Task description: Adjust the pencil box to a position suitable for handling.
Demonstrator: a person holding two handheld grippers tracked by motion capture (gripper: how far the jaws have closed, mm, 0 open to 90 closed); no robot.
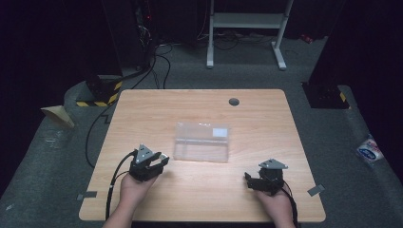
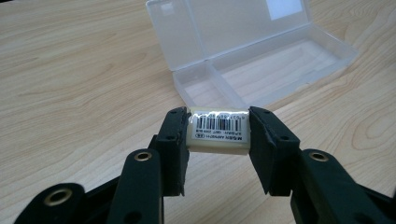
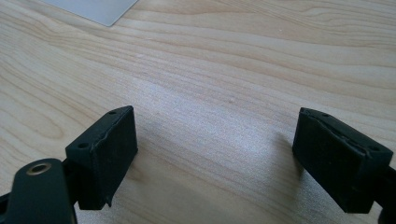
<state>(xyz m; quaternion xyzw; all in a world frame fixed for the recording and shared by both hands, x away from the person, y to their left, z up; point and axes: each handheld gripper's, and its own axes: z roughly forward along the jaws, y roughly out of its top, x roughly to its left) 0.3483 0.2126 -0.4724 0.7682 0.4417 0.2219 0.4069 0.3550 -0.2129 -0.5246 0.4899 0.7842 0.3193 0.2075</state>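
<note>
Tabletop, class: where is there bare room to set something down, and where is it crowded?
Bare wood lies between the left gripper and right gripper, and behind the clear box up to the grommet hole. Crowding: the left jaws hold a barcoded eraser beside the box.

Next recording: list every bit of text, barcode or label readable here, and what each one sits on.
Eraser, clamped in the left tool: a white sticker with a barcode; the print beneath it is upside down and too blurred to read.
Clear plastic box, lid open: a white label on the lid, no legible text.
Packet on the floor at the right: blue print, too small to read.
</note>
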